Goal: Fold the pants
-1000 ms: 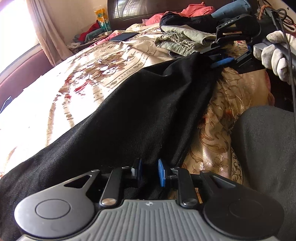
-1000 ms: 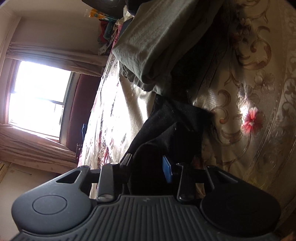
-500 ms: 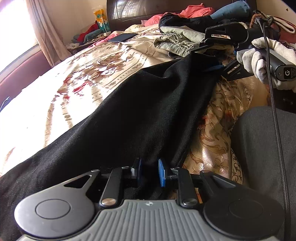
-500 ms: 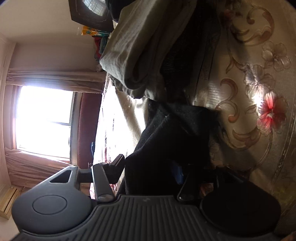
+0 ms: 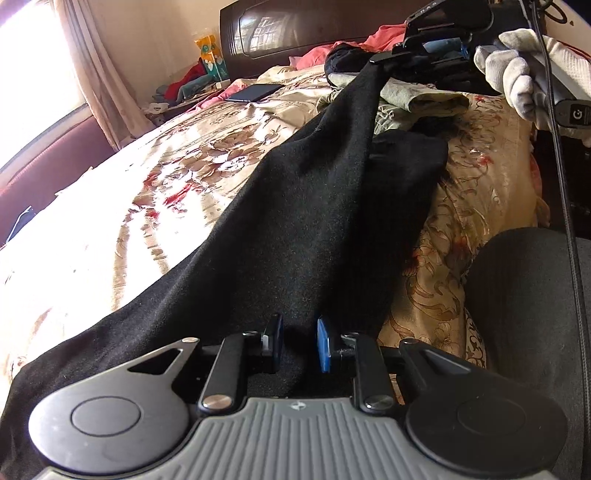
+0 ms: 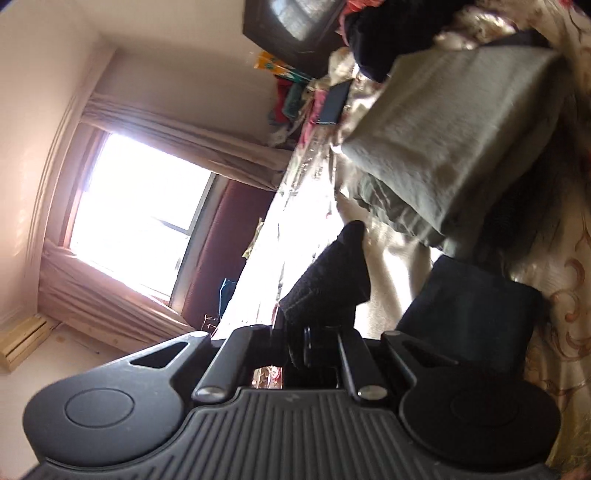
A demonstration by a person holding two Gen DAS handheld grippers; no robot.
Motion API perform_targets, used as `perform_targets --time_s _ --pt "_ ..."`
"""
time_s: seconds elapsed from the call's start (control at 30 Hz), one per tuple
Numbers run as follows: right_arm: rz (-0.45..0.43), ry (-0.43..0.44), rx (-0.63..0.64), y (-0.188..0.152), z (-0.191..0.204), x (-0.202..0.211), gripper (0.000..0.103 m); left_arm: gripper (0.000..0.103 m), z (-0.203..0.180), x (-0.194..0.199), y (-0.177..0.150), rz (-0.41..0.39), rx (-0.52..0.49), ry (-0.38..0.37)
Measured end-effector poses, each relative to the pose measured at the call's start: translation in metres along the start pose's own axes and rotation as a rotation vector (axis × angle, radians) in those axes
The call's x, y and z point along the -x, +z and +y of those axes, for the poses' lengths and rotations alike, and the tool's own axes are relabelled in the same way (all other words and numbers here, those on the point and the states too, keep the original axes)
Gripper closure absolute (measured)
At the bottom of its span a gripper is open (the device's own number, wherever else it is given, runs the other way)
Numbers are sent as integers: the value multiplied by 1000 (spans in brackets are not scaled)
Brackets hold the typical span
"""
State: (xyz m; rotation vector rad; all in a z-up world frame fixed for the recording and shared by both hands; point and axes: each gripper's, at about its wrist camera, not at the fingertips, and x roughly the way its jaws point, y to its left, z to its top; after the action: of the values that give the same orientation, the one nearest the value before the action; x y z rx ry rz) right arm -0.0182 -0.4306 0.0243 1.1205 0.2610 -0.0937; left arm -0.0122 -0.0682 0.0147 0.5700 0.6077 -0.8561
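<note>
my left gripper (image 5: pixel 297 341) sits low at the near edge of the bed (image 5: pixel 155 192), its pads a little apart with the black pants (image 5: pixel 314 229) bunched between them; i cannot tell if they truly bite the cloth. the pants run in a long strip across the floral bedspread toward the headboard (image 5: pixel 295 29). my right gripper (image 6: pixel 295 345) is pressed together on one leg end, lifting it above the bed, while the other leg end (image 5: pixel 410 155) lies flat near the right edge. a folded olive garment (image 6: pixel 454 155) lies just past it. my gloved right hand (image 5: pixel 532 70) grips the handle.
</note>
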Motion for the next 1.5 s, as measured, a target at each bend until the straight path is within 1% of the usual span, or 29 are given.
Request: perform_targets --time_s 0.03,0.07,0.1,0.13,0.17,0.2,0.23,0.3,0.4,0.47,0.53,0.57,0.77,0.87,0.9,0.93,0.97,1.0,1.03,1.07,1.1,1.17,1.23,1.3,1.33,1.4,1.5 --pt "6 -35 17 -1 -7 1 94 67 -1 -2 -1 12 -1 -8" --pt "37 -100 32 -3 -22 -6 93 67 -4 -7 -4 34 -5 -18" --pt "81 -162 4 -3 -42 -11 89 67 -7 -10 -6 46 -12 -24" --pt "116 -232 -81 -5 -66 -12 89 67 -11 -12 -9 54 -25 -21" --pt "133 -241 -152 -8 -80 -11 89 67 -14 -12 -10 54 -40 -12" --pt "136 -202 -207 -13 -93 -8 88 67 -15 -12 -9 54 -46 -9" --pt "120 -191 -232 -15 -95 -3 86 67 -14 -11 -7 55 -43 -13" --pt "97 -185 -208 -17 -89 6 73 67 -11 -10 -7 57 -32 -22" --pt "101 -160 -182 -18 -77 13 71 67 -11 -11 -8 60 -42 -16" --pt "93 -153 -162 -16 -75 8 71 67 -12 -11 -8 59 -41 -15" --pt "85 -169 -150 -11 -74 0 85 67 -13 -11 -8 58 -38 -13" --pt "83 -166 -156 -9 -73 -2 94 67 -13 -11 -7 56 -34 -13" --pt "79 -171 -101 -2 -42 -3 95 67 -10 -10 -9 47 -23 -24" --pt "80 -150 -105 -2 -44 0 94 67 -8 -9 -10 41 -10 -26" --pt "84 -154 -134 -2 -49 0 90 67 -8 -9 -10 40 -3 -27" --pt "91 -162 -165 -2 -53 -1 89 67 -7 -9 -11 39 2 -27" --pt "102 -167 -188 -4 -58 -2 84 67 -7 -8 -10 37 5 -26" --pt "108 -170 -199 -6 -60 -3 74 67 -8 -8 -10 36 6 -28" --pt "118 -174 -203 -8 -60 -2 67 67 -8 -7 -11 34 6 -31" --pt "132 -166 -196 -12 -60 -3 59 67 -7 -6 -11 32 6 -35" --pt "159 -156 -184 -18 -60 -4 54 67 -7 -6 -11 32 7 -38" --pt "214 -157 -160 -29 -58 -16 51 67 -6 -7 -11 31 10 -42" --pt "230 -173 -154 -34 -59 -27 51 67 -5 -7 -10 27 13 -40" --pt "235 -139 -184 -35 -57 -34 52 67 -5 -4 -8 16 18 -48" --pt "230 -121 -180 -34 -53 -35 55 67 -5 -4 -7 10 20 -53" --pt "235 -135 -127 -30 -41 -34 98 67 -7 -6 -5 6 10 -54" --pt "229 -83 -103 -21 -20 -30 97 67 -8 -11 -1 1 7 -57"
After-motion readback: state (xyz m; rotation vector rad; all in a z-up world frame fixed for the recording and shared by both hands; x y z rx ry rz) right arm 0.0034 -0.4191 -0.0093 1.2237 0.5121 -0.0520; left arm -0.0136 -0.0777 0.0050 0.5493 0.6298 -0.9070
